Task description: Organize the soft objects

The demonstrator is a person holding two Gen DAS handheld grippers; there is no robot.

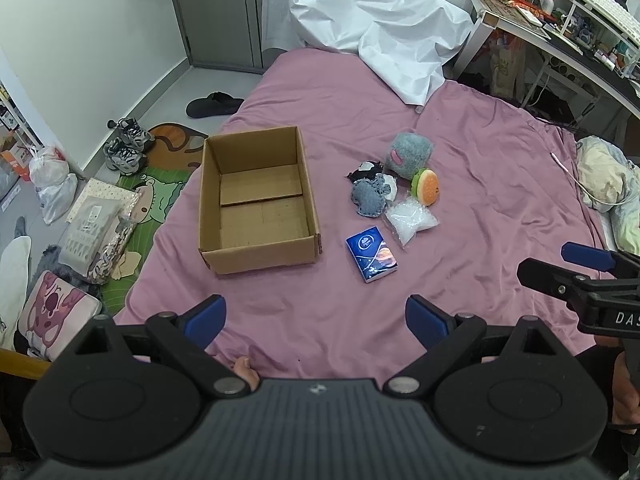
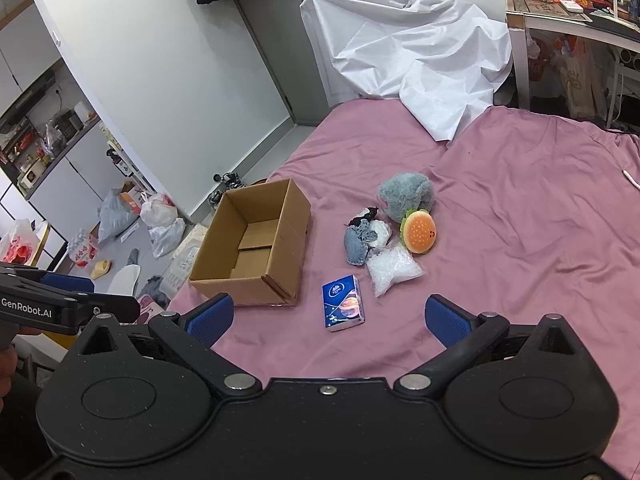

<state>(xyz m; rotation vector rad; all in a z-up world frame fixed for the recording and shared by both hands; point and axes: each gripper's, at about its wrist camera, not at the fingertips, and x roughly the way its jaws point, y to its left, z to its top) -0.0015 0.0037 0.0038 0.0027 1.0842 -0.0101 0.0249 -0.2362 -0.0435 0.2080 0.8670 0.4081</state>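
A pink bedsheet [image 1: 480, 184] covers the bed. On it sits an open cardboard box [image 1: 256, 200], with nothing inside. Right of the box lies a cluster: grey plush ball [image 1: 406, 150], burger toy [image 1: 426, 186] touching it, grey knitted piece [image 1: 370, 196], clear plastic bag [image 1: 410, 220]. The blue tissue pack [image 1: 372, 256] lies nearest the box. Left gripper [image 1: 316, 320] and right gripper [image 2: 328, 318] hover over the sheet, both spread wide, holding nothing.
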